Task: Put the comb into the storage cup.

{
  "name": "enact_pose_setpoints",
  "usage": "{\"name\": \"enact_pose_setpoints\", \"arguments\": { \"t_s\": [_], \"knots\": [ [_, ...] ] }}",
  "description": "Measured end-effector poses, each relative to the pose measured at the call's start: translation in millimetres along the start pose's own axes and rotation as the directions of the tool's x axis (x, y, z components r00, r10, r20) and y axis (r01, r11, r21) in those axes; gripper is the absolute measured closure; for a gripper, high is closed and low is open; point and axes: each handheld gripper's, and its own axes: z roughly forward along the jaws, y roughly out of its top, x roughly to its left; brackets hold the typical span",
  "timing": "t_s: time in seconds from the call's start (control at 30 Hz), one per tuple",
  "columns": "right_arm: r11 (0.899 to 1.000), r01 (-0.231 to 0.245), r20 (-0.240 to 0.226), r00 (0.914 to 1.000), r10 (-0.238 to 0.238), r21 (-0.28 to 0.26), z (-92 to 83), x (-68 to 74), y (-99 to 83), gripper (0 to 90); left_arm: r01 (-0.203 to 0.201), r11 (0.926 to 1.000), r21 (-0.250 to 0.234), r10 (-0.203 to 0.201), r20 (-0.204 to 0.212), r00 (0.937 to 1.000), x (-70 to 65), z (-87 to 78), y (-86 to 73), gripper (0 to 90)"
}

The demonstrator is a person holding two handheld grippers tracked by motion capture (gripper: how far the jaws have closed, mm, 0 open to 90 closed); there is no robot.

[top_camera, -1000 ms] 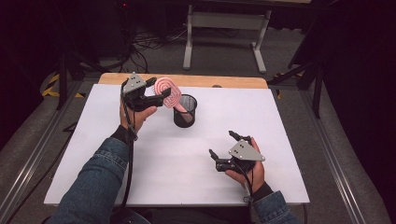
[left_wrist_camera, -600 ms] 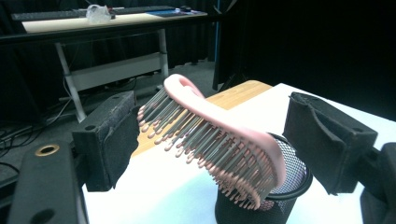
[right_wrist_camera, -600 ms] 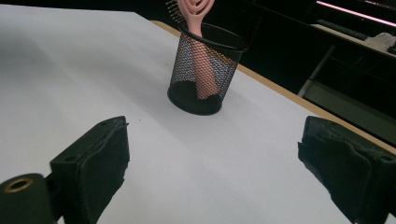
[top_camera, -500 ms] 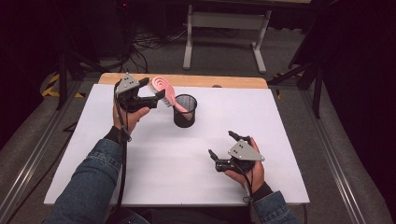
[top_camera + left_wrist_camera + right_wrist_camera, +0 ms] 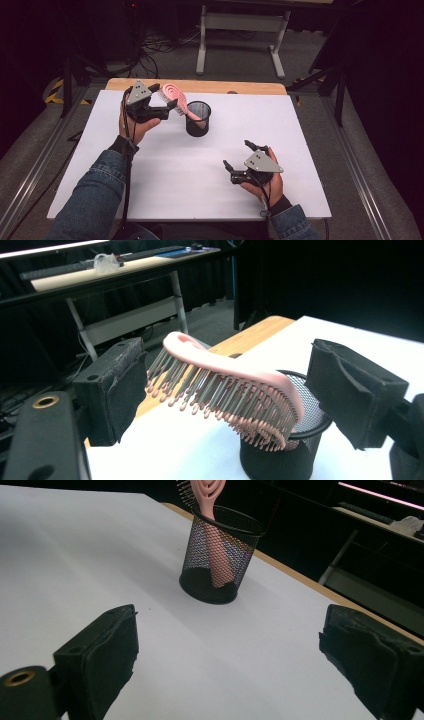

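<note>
— What's that pink thing sticking out of the cup?

— A hairbrush (image 5: 235, 390), smooth pink plastic with a curved, looped back and rows of thin grey bristles tipped with pink beads. Its handle end stands down inside the black wire-mesh cup (image 5: 198, 118), and the head leans out over the rim toward the left tool (image 5: 161, 100).

— Is the left tool gripping it?

— No. Its jaws have just been opening, and now the two blocky black pads, covered in something like rough foam, stand wide on either side of the brush head. The bristles pass between them, close to one pad, but neither pad presses on the brush.

— And the cup itself?

— A round cylinder, see-through mesh wall with a solid dark base, standing upright on the white bench (image 5: 165, 175) toward the far edge, near a strip of bare pale wood.

— What about the other hand?

— The right tool (image 5: 239, 159) hangs low over the near right of the bench, well apart from the cup, its jaws spread wide with nothing between them. A grey three-cornered plate sits on top.
</note>
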Motion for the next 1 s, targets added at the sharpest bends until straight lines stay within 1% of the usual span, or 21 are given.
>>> {"name": "enact_pose_setpoints", "arguments": {
  "t_s": [0.07, 0.17, 0.23, 0.27, 0.33, 0.53, 0.77, 0.9, 1.0],
  "knots": [
    [1.000, -0.001, 0.000, 1.0000, 0.001, 0.001, 0.1, -0.1, -0.1, 9.2, -0.010, 0.9999, 0.003, 0.010, -0.005, 0.9999, -0.9, -0.6, 0.6, 17.6],
    [1.000, 0.000, 0.002, 1.0000, 0.000, -0.001, -0.2, -0.1, 0.1, 9.2, -0.014, 0.9999, 0.001, 0.014, -0.005, 0.9999, -2.0, -1.7, 0.6, 17.3],
    [1.000, 0.001, 0.001, 1.0000, -0.001, -0.004, -0.5, -0.2, 0.2, 9.2, -0.032, 0.9995, 0.004, 0.032, -0.007, 0.9995, -3.5, -3.9, 0.5, 17.3],
    [1.000, 0.001, 0.001, 1.0000, -0.001, -0.004, -0.5, -0.2, 0.2, 9.2, -0.032, 0.9995, 0.004, 0.032, -0.007, 0.9995, -3.5, -3.9, 0.5, 17.3],
    [1.000, 0.000, 0.002, 1.0000, 0.000, -0.006, -0.9, -0.5, 0.3, 9.2, -0.047, 0.9989, 0.005, 0.047, -0.005, 0.9989, -5.0, -5.5, 0.9, 17.2],
    [1.000, 0.002, 0.004, 1.0000, -0.002, -0.009, -1.3, -0.2, 0.9, 9.2, -0.059, 0.9982, -0.009, 0.059, -0.003, 0.9982, -7.6, -9.5, 2.6, 17.1],
    [1.000, 0.002, 0.008, 1.0000, -0.002, -0.013, -2.1, -0.4, 1.4, 9.1, -0.075, 0.9971, -0.011, 0.075, -0.004, 0.9972, -9.7, -13.3, 3.6, 16.3],
    [1.000, 0.005, 0.009, 1.0000, -0.004, -0.015, -2.6, -0.3, 2.0, 9.1, -0.084, 0.9965, -0.006, 0.084, -0.001, 0.9965, -11.2, -15.5, 3.3, 13.9],
    [1.000, 0.005, 0.012, 0.9999, -0.005, -0.019, -3.4, -0.2, 2.7, 9.0, -0.093, 0.9957, -0.001, 0.093, 0.003, 0.9957, -12.5, -17.6, 2.7, 10.4]
  ]
}}
